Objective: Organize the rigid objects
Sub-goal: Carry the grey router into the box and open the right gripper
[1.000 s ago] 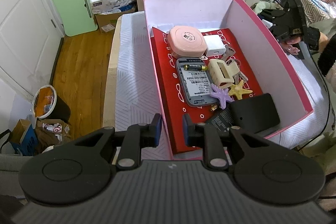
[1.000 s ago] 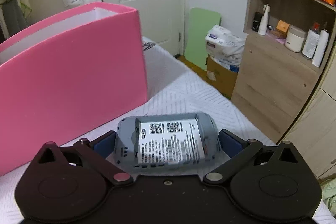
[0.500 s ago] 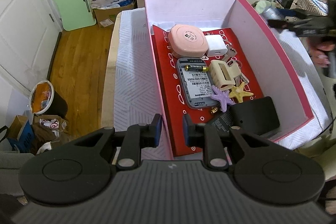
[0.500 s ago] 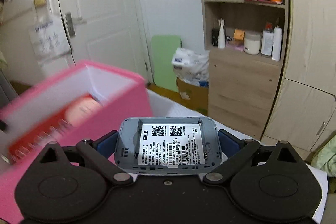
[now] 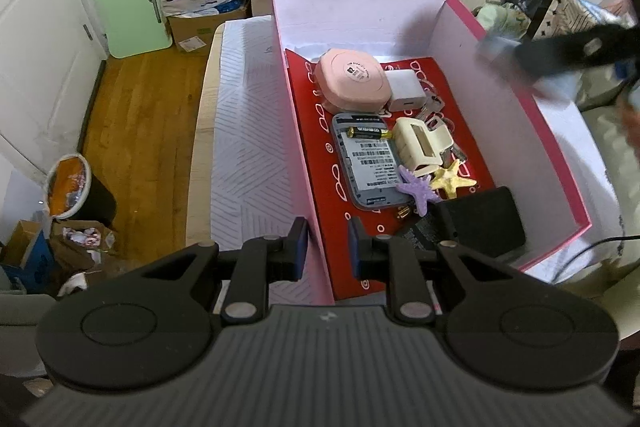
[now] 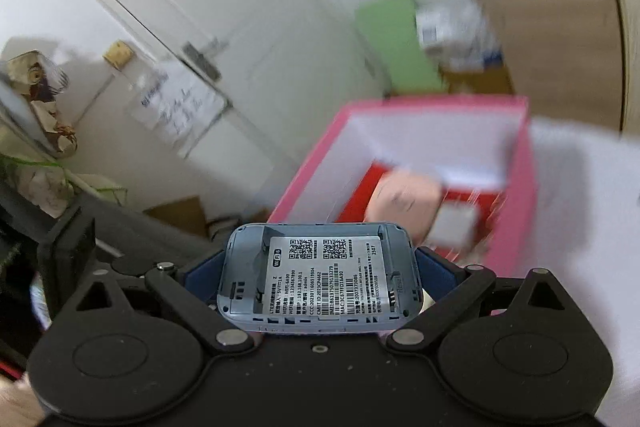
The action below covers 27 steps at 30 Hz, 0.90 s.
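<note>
Router shell (image 6: 320,277), grey with its back cover off, sat clamped between the right tongs (image 6: 320,279) at the lower centre of the right wrist view; its label read "WIFI 6" beside two QR codes. Beyond it the pink box (image 6: 528,195) was blurred. In the left wrist view the left tongs (image 5: 323,247) stood slightly apart, astride the box's near left wall, while the right tongs showed only as a dark smear at the upper right edge.

The grey router's label (image 6: 324,277) reads "WIFI 6", "MAC:3C67FD16A90" and "2507", beside two QR codes
</note>
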Tool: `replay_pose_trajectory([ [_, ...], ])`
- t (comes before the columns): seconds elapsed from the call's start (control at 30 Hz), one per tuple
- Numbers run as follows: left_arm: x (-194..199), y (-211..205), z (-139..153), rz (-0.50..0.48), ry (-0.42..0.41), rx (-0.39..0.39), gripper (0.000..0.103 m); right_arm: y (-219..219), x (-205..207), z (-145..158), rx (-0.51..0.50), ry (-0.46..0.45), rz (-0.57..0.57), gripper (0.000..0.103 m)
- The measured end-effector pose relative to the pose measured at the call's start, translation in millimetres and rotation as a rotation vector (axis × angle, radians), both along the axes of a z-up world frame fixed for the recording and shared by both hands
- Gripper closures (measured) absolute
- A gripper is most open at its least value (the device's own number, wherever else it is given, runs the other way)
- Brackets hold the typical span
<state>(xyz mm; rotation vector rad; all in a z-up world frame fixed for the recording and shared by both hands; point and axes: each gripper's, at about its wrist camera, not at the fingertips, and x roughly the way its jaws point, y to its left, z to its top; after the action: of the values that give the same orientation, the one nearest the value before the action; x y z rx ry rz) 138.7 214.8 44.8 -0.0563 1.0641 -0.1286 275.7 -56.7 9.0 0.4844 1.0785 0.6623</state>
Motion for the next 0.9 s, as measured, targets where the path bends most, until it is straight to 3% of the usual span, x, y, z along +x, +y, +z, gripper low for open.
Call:
replay_pose_trajectory([
  [0.07, -1, 3, -1, -0.003, -0.01, -0.019, 0.084, 13, 1, -13, 0.015, 0.073, 0.003, 0.003],
  [0.17, -3, 5, -3, -0.003, -0.025, -0.038, 0.084, 26, -5, -8, -0.02, 0.041, -0.022, 0.002],
  [0.27, -4, 10, -4, -0.001, -0.028, -0.068, 0.084, 31, 2, -15, 0.065, 0.119, -0.018, 0.003],
  [0.43, -3, 16, -5, 0.0, -0.032, -0.098, 0.084, 47, 2, -29, 0.033, 0.164, -0.005, 0.003],
  [0.6, -2, 17, -5, -0.004, -0.039, -0.108, 0.084, 49, 11, -46, 0.082, 0.25, -0.036, 0.002],
  [0.9, -5, 18, -5, -0.016, -0.058, -0.11, 0.084, 56, 25, -61, -0.026, 0.311, -0.12, 0.002],
])
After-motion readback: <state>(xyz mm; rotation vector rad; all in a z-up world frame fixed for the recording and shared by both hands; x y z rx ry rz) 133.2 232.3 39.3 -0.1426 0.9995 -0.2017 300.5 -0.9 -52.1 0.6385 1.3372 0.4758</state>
